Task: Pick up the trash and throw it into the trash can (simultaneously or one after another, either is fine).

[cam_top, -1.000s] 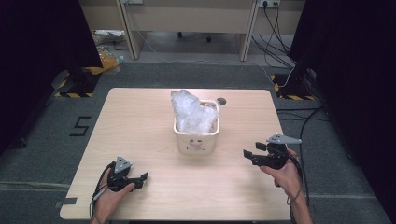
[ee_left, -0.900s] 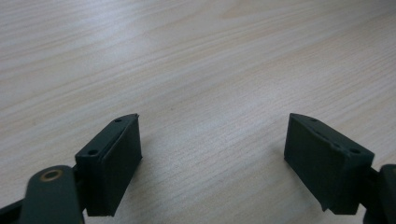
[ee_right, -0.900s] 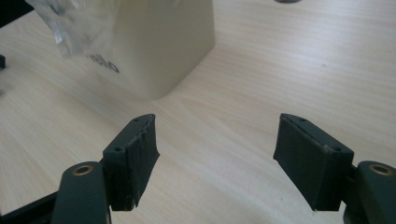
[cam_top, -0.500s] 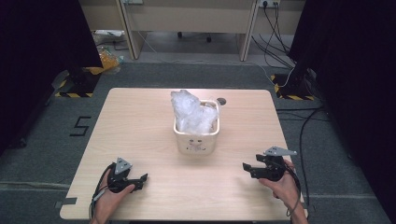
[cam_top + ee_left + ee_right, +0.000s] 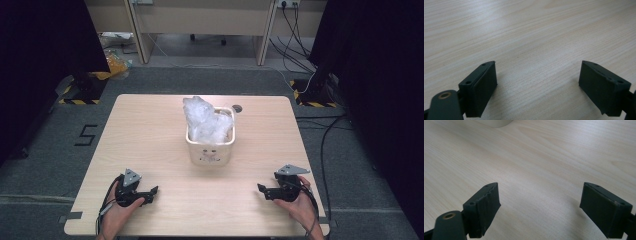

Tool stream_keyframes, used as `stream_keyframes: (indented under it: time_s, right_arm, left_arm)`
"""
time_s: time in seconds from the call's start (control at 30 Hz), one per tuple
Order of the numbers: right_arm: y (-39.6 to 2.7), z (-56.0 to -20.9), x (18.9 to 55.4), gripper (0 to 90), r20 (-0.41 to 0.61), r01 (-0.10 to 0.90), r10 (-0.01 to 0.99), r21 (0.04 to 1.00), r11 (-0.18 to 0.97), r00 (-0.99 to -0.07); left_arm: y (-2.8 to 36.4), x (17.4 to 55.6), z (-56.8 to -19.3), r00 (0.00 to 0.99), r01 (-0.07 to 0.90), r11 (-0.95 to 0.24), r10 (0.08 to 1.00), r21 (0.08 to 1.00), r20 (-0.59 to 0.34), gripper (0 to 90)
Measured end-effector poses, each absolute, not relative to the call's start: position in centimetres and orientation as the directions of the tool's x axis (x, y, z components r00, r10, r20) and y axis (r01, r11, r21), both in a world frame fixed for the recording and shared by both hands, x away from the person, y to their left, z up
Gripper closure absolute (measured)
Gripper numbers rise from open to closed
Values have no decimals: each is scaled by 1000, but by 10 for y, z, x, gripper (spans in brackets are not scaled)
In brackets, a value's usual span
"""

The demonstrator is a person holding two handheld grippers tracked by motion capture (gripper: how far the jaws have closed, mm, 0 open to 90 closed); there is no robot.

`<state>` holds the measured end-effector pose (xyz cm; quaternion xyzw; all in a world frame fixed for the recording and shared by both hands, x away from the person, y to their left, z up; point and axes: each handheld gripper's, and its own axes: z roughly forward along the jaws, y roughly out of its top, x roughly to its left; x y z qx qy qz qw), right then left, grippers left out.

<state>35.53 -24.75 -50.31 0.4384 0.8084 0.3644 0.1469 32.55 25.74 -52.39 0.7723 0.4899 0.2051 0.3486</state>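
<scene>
Pale wood worktop [image 5: 150, 130] carries one white bin [image 5: 210, 148] stuffed with one crumpled clear plastic wrap [image 5: 205, 120], near the middle toward the far edge. Two grippers rest at the near corners, left gripper [image 5: 150, 191] and right gripper [image 5: 262, 190], both just opening, empty. Work looks paused or finished; any next move means reaching forward to the bin.

A cream-white bin [image 5: 210, 150] with small dark markings on its front holds crinkled clear-white plastic [image 5: 205, 120] on a pale wood-grain table [image 5: 150, 135], flanked by black grippers.
</scene>
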Motion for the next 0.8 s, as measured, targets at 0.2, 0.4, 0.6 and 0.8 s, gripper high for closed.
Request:
stream_keyframes:
  time_s: [0.2,0.4,0.6,0.8]
  right_arm:
    - [-247,-513,352,148,42,596,820,708,378,-570]
    - [-245,-516,348,133,-13,562,815,719,410,-579]
    - [-245,-516,348,131,-7,567,818,718,405,-575]
    - [-245,-516,348,129,-8,566,818,718,405,-576]
  left_arm:
    - [257,325,-524,436,614,-277,900,739,-25,141]
    - [257,325,-524,435,614,-277,900,739,-25,139]
    - [257,325,-524,435,614,-277,900,739,-25,139]
    - [257,326,-524,434,614,-275,900,740,-26,137]
